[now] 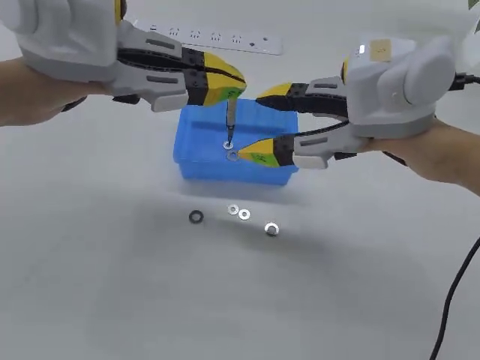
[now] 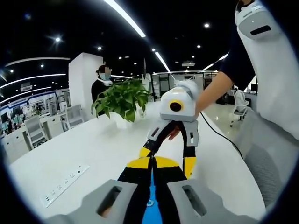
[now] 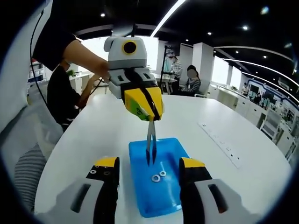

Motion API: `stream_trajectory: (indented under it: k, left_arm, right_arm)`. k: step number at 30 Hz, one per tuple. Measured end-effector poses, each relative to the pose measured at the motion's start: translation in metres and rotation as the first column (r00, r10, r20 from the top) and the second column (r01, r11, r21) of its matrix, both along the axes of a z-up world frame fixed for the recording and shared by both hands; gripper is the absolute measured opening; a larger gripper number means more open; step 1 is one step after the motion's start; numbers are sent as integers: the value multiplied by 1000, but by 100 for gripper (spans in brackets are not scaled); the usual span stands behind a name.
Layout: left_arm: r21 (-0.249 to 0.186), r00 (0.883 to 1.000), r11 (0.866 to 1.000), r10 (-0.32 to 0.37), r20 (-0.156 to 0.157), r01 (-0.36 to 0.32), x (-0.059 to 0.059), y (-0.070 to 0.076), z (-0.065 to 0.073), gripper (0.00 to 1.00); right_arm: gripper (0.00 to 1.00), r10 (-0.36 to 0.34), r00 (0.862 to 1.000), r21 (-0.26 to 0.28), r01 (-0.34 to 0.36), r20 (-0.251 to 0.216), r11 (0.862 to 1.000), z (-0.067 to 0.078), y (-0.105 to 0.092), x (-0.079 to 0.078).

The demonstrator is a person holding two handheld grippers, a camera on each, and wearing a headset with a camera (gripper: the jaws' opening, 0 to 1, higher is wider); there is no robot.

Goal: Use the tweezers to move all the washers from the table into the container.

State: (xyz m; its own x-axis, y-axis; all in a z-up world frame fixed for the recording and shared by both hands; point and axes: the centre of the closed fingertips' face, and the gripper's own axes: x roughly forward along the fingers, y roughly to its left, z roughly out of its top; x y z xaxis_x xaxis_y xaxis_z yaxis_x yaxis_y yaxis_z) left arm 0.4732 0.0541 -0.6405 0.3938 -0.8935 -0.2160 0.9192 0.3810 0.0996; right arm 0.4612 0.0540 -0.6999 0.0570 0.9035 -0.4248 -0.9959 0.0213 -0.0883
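Your left gripper (image 1: pixel 237 84), jaws clamped on the tweezers (image 1: pixel 230 120), holds them pointing down into the blue container (image 1: pixel 225 171), with the tips just above two washers (image 1: pixel 231 151) lying inside. Your right gripper (image 1: pixel 251 125) sits at the container's right side, jaws apart and empty. On the table (image 1: pixel 90 285), just near of the container, lie four more washers (image 1: pixel 244 214). They are thin and flat, so the tweezer tips may skid and flick one away.
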Motion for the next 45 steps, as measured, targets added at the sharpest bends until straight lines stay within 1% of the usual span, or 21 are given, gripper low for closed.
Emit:
stream_trajectory:
  k: [2, 5, 7, 10, 11, 12, 14, 15, 17, 18, 21, 23, 26, 30, 32, 35, 37, 39, 41, 43, 45]
  left_arm:
    - [-11, 1000, 1000, 12, 8, -12, -6, 2, 3, 4]
    - [-23, 999, 999, 41, 24, -41, -14, 5, 8, 4]
    - [-22, 999, 999, 41, 24, -41, -21, 6, 11, 4]
    - [-9, 999, 999, 34, 29, -34, -36, 8, 14, 4]
    - [-7, 999, 999, 33, 29, -33, -38, 9, 14, 4]
    - [3, 999, 999, 32, 33, -32, -44, 10, 14, 4]
    - [9, 999, 999, 41, 35, -41, -51, 13, 14, 4]
    - [7, 998, 999, 48, 37, -49, -54, 15, 14, 4]
    - [-6, 996, 997, 78, 35, -77, -59, 19, 16, 4]
    - [-12, 996, 996, 86, 27, -86, -62, 20, 16, 4]
    - [-4, 995, 995, 96, 17, -96, -71, 22, 13, 4]
    - [-2, 995, 995, 103, 13, -103, -77, 21, 10, 4]
    - [-6, 994, 994, 110, -1, -110, -83, 19, 5, 4]
    - [-1, 994, 994, 108, -14, -108, -91, 15, -5, 4]
    - [6, 994, 994, 105, -20, -105, -96, 10, -10, 4]
    - [12, 994, 994, 105, -33, -105, -101, 10, -18, 4]
    - [7, 993, 994, 108, -41, -108, -102, 10, -21, 4]
    - [-2, 992, 993, 117, -44, -117, -102, 10, -23, 4]
    - [-5, 991, 992, 124, -51, -125, -100, 9, -26, 4]
    - [2, 990, 991, 131, -55, -131, -97, 8, -30, 4]
    - [-4, 989, 991, 134, -60, -135, -96, 9, -31, 4]
  right_arm:
    - [56, -22, 1000, 22, 22, -9, 1000, 4, -4, -5]
    - [62, -64, 998, 35, 65, -27, 997, 6, -12, -10]
    - [67, -90, 995, 38, 92, -40, 995, 4, -19, -14]
    - [76, -136, 990, 39, 138, -46, 990, 1, -31, -18]
    - [79, -158, 986, 32, 160, -50, 987, -1, -37, -19]
    - [81, -180, 982, 27, 182, -57, 983, -3, -41, -20]
    - [86, -243, 968, 0, 243, -65, 970, -11, -54, -19]
    - [89, -278, 958, -9, 278, -73, 961, -15, -61, -20]
    - [93, -314, 946, -20, 314, -82, 949, -20, -70, -22]
    - [95, -325, 942, -23, 324, -83, 946, -22, -73, -23]
    - [99, -366, 927, -36, 364, -87, 931, -27, -87, -32]
    - [100, -371, 923, -41, 369, -106, 929, -29, -92, -41]
    - [100, -377, 919, -41, 374, -116, 926, -31, -96, -51]
    - [100, -360, 923, -42, 358, -132, 933, -31, -97, -62]
    - [100, -343, 931, -42, 340, -128, 939, -29, -96, -68]
    - [100, -324, 938, -41, 322, -126, 946, -26, -94, -73]
    - [100, -314, 941, -37, 312, -131, 950, -25, -93, -76]
    - [100, -292, 946, -53, 287, -143, 956, -27, -91, -82]
    - [100, -275, 952, -64, 268, -138, 961, -30, -90, -85]
    - [100, -268, 952, -68, 261, -145, 963, -31, -89, -87]
    - [100, -262, 955, -71, 254, -139, 965, -33, -87, -89]
